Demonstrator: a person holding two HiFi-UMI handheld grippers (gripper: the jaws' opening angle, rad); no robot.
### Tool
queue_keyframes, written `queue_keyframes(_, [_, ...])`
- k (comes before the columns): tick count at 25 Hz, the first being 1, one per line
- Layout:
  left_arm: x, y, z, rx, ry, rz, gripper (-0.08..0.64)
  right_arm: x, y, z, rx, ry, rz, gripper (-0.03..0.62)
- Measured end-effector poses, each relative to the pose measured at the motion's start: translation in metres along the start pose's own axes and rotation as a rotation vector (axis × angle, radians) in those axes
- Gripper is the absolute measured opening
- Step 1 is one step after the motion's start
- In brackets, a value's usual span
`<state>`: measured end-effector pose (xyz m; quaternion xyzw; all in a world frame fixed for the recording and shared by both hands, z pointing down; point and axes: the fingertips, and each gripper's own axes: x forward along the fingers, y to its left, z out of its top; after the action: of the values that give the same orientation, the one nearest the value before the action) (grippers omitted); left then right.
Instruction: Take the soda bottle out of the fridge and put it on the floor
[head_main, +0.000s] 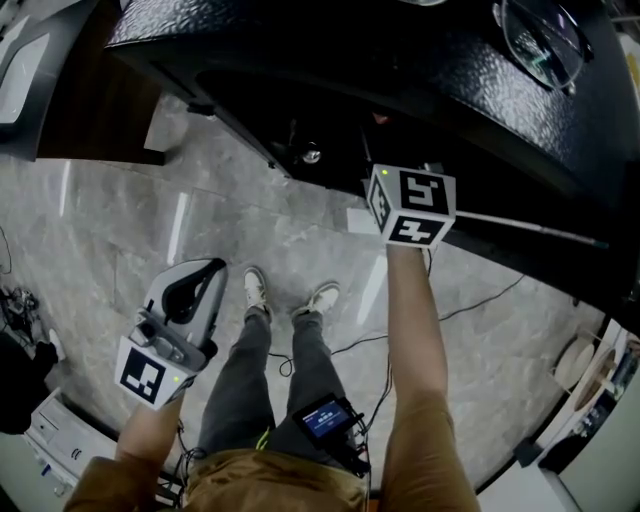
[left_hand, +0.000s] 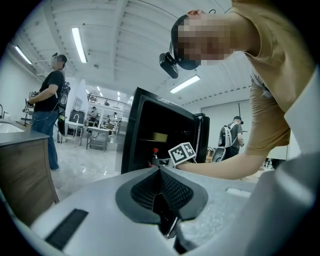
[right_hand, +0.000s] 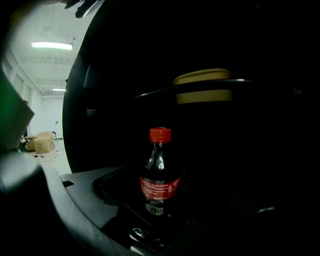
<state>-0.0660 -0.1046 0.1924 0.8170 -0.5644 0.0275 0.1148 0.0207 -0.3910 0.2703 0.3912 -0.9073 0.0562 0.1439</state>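
one soda bottle (right_hand: 159, 172) stands inside the dark fridge (head_main: 400, 60), at 12 o'clock from the right gripper (right_hand: 160, 220). its jaws are wide apart, not squeezing it. the left gripper (left_hand: 160, 172) is closed and empty.

Room bright, ceiling strip lights (left_hand: 79, 44) overhead, white glare streaks on glossy floor (head_main: 180, 225). Head view dimmer, fridge (head_main: 400, 60) top black with speckled sheen. Right gripper view very dark: fridge interior near black, soda bottle (right_hand: 159, 172) faintly lit from front, small highlight on neck, bright room blown out at left edge. Heavy fisheye bending, dark vignette corners everywhere. Left gripper view foreground slightly soft.
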Motion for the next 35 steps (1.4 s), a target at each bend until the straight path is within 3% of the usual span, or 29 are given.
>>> queue_keyframes(9, [-0.007, 0.013, -0.014, -0.011, 0.021, 0.002, 0.002, 0.025, 0.001, -0.004, -0.006, 0.017, 0.008, 0.307])
queue_keyframes(18, [-0.017, 0.025, -0.022, -0.034, 0.03, -0.007, 0.002, 0.04, -0.001, -0.019, 0.041, 0.029, -0.045, 0.307])
queue_keyframes(28, [-0.029, 0.034, -0.031, -0.028, 0.045, -0.003, 0.002, 0.034, 0.005, -0.019, 0.03, 0.057, -0.038, 0.299])
queue_keyframes(35, [-0.034, 0.036, -0.032, -0.041, 0.024, -0.026, 0.002, 0.009, 0.02, -0.004, 0.011, 0.023, -0.035, 0.299])
